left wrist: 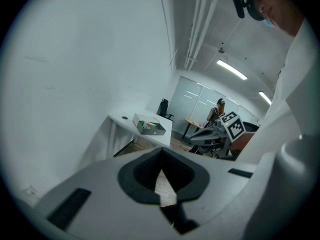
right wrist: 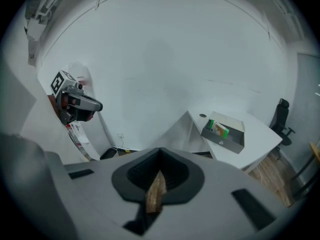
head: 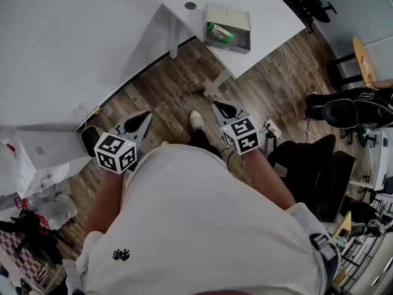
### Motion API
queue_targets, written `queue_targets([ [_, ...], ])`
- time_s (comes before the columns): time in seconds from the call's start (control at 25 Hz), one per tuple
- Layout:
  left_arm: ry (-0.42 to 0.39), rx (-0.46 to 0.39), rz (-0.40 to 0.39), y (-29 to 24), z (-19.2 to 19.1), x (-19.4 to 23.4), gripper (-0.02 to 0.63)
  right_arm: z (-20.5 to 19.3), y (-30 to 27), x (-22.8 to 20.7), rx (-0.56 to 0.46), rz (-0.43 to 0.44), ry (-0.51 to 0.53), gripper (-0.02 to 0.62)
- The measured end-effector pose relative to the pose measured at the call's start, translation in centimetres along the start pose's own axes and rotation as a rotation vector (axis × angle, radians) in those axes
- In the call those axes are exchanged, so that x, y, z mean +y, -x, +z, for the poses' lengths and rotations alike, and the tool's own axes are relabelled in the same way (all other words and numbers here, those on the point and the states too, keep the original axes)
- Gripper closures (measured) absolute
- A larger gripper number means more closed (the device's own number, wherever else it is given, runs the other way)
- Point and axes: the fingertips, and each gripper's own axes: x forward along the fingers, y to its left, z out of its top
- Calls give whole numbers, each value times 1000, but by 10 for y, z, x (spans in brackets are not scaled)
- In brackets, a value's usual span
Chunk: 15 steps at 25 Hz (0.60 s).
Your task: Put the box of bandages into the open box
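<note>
Lying inside the open box [head: 228,47] on the desk [head: 270,17] at 12 o'clock, the box of bandages [head: 219,31] looks light, stiff and crushable, best pinched across its narrow sides, while left claw [head: 143,115] and right claw [head: 217,106] hang fully closed, empty, well apart from it.

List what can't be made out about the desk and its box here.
- Print on the bandage box: too small in every view.
- Floor of the open box: its near wall hides it in the left gripper view.
- The round thing on the desk: too small to identify.
</note>
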Motion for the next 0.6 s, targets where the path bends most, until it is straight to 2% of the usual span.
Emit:
queue_targets([
  [0.6, 12, 6, 10, 9, -1, 2, 600, 14, 3, 7, -2, 12, 14, 589],
])
